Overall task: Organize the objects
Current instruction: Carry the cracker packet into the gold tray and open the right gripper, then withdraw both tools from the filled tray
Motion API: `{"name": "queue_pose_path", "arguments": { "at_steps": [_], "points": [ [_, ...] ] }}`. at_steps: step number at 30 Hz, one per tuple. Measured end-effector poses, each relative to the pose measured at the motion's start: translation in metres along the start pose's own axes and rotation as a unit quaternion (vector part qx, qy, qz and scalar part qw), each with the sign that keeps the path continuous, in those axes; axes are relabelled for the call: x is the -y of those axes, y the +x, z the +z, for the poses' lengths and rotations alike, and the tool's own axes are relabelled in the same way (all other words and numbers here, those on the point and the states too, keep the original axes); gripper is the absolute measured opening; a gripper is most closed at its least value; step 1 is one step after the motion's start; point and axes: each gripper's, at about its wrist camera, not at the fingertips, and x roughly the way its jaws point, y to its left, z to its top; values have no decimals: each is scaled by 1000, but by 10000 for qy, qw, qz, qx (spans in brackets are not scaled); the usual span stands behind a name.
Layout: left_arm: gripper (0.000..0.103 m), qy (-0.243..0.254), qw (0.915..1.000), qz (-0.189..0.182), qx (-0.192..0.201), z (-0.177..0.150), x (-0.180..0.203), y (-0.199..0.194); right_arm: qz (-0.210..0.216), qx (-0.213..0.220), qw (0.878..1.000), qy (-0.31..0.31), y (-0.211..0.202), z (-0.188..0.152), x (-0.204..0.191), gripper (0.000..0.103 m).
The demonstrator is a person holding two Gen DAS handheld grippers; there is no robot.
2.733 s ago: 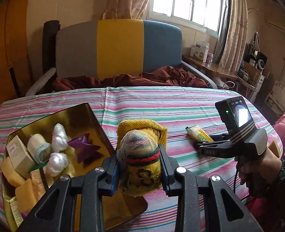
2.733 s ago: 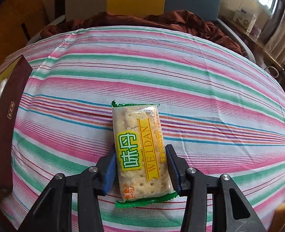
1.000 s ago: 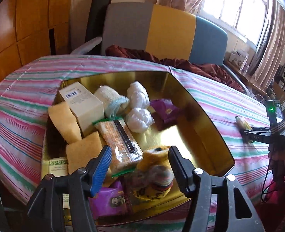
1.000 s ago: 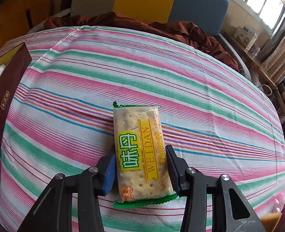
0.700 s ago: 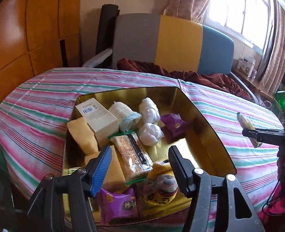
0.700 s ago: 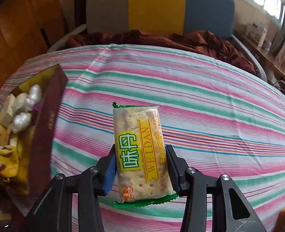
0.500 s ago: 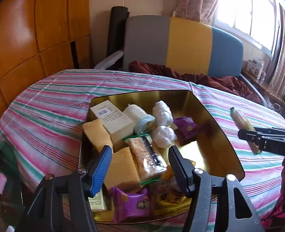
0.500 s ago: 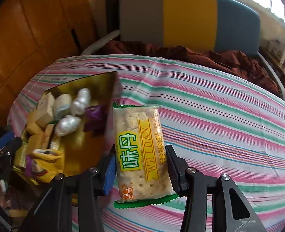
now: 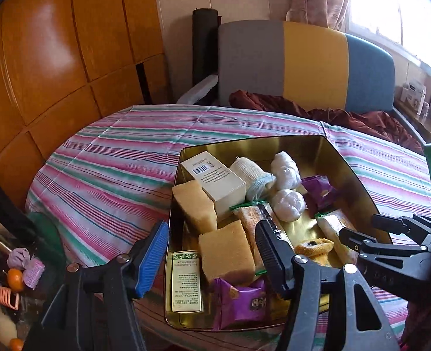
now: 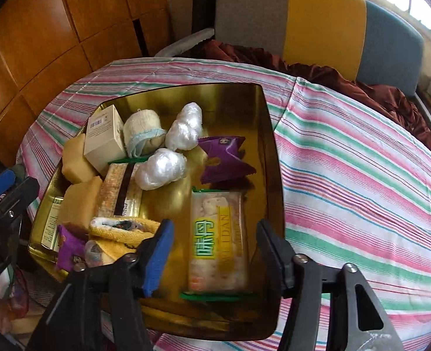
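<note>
Right gripper [image 10: 214,248]: my jaws have just been opening and now stand apart, their pads clear of the cracker packet on both sides; nothing gripped.
Cracker packet [image 10: 218,241]: blurred, green-edged with a yellow label, between my right jaws over the near right part of the gold tray. I cannot tell whether it rests on the tray floor.
Left gripper [image 9: 212,251]: jaws spread and empty, hanging over the tray's near left corner, the blue pad outside the rim and the black one above the contents.
Gold tray [image 10: 269,134]: sits on the table, which is covered by a striped cloth [image 10: 361,175].
Yellow sock [image 10: 118,232]: crumpled at the tray's near edge, left of my right gripper's blue pad.
White box [image 10: 104,139]: far left corner of the tray, with a rolled bandage [image 10: 140,133] just beside it.
Plastic-wrapped bundles [image 10: 171,149]: two white ones, near the middle of the tray.
Purple packet [image 10: 224,158]: right of the bundles, beyond the cracker packet.
Sponge blocks [image 9: 212,234]: two tan pieces along the left side.
Chair [image 9: 306,64]: grey, yellow and blue back, beyond the table.
</note>
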Motion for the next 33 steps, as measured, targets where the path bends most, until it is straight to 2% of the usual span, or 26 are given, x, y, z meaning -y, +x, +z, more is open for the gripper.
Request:
{"name": "queue_pose_path", "arguments": {
  "at_steps": [2,7,13,17,21,33],
  "points": [
    [62,-104,9999,-23,107,0,-3,-4,67,35,10000,16,-2,-2,-1,62],
    [62,-109,9987,233,446,-1,-3,-15,102,195,9996,171,-11,-7,2,68],
    [62,-259,9991,-65,321,2,-6,-16,102,474,9982,365,-27,-14,2,74],
    [62,-358,9989,-204,240,0,-7,-16,-12,708,9970,319,-40,-18,-6,79],
    [62,-400,9986,-302,187,-2,-8,-15,-33,859,9961,208,-48,-18,-15,80],
    [62,-304,9976,-104,618,-5,-10,-27,-28,939,9955,107,-54,-21,-24,80]
  ]
}}
